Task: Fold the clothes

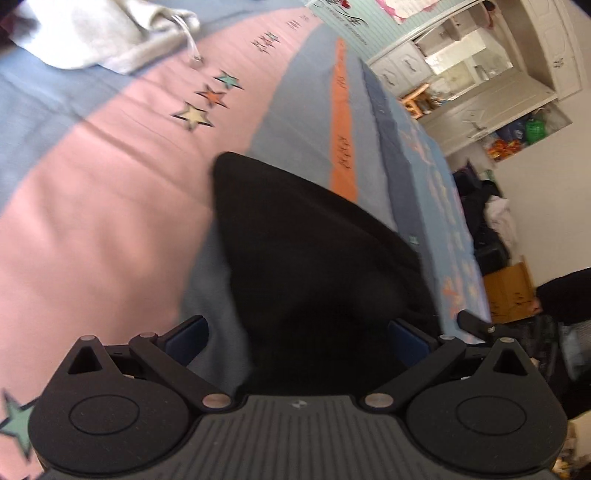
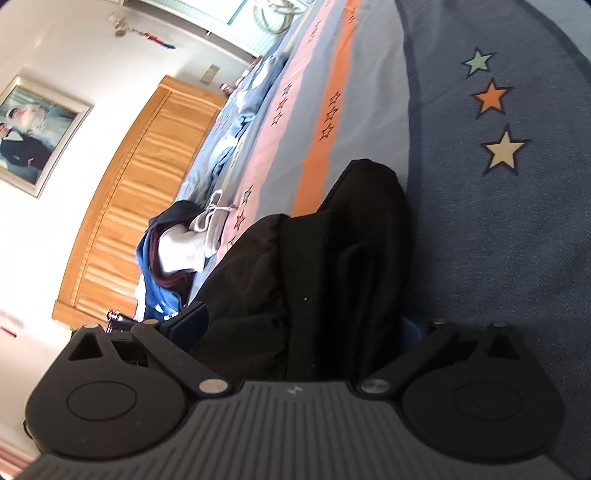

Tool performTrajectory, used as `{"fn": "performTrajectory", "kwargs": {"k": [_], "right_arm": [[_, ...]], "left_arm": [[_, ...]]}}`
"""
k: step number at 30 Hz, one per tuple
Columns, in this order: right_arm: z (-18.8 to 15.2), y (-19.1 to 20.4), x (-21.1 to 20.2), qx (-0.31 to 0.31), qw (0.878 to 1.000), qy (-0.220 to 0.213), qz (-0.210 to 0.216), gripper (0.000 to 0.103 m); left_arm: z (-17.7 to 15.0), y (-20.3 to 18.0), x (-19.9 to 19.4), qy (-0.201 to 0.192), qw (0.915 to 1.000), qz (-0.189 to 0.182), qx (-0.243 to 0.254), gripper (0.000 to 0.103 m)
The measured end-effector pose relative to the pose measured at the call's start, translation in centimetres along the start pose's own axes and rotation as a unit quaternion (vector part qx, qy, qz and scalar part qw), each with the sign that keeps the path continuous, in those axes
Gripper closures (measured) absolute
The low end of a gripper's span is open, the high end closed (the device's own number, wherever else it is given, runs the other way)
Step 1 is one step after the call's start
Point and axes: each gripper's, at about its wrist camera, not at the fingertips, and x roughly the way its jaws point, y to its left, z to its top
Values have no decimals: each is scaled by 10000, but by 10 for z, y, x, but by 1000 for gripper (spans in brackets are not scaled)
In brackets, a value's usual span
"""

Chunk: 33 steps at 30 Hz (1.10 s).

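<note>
Black garment (image 1: 314, 251) soft, limp, light; sags toward 12 o'clock on bedspread (image 1: 92, 206). Left gripper (image 1: 295, 339) and right gripper (image 2: 295, 328) jaws spread, cloth between, clamp unclear; grip hems

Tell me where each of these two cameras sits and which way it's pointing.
Left wrist: on the left gripper, looking along its fingers over the black garment and bedspread toward white cabinets.
Right wrist: on the right gripper, facing a wooden wardrobe.
Shared: black garment, starred bedspread, grey garment.
</note>
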Motion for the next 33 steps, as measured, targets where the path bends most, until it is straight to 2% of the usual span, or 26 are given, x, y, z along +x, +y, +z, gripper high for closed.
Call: {"fn": "performTrajectory", "kwargs": {"k": [1, 3, 4, 8, 11, 13, 14, 15, 16, 19, 24, 29, 33], "right_arm": [[0, 0, 0, -18, 10000, 29, 21, 2], [1, 0, 0, -39, 10000, 63, 37, 2], [1, 0, 1, -48, 10000, 74, 39, 2], [1, 3, 2, -100, 9999, 112, -6, 1], [0, 8, 4, -203, 9996, 100, -155, 4], [-2, 12, 3, -269, 9988, 61, -399, 15], [-3, 14, 3, -297, 9982, 37, -525, 34], [-5, 16, 3, -325, 9974, 12, -641, 60], [-7, 19, 3, -353, 9965, -13, -757, 63], [-12, 26, 4, -436, 9929, -89, -1105, 65], [-22, 42, 5, -634, 9836, -263, -1667, 71], [-37, 68, 1, -1027, 9740, -625, -1922, 74], [-41, 86, -9, -1057, 9764, -838, -1688, 75]], "left_arm": [[3, 2, 4, 64, 9998, -175, -61, 1], [5, 13, 20, 443, 9930, -936, -575, 1], [4, 15, 25, 445, 9912, -1071, -638, 1], [2, 5, 29, 178, 9957, -836, -352, 1], [-1, 1, 29, 69, 9979, -621, -191, 11], [-4, -4, 24, 35, 9995, -304, -34, 36], [-4, -5, 24, 26, 9998, -173, 18, 45], [-5, -5, 24, 19, 10000, -42, 69, 63], [-5, -6, 24, 11, 9999, 88, 120, 65], [-8, -8, 23, -89, 9998, 176, 93, 74], [-18, -30, 18, -362, 9964, 561, 523, 82], [-22, -36, 2, -624, 9970, 155, 423, 82], [-24, -46, -20, -777, 9954, -48, 551, 82]]}}
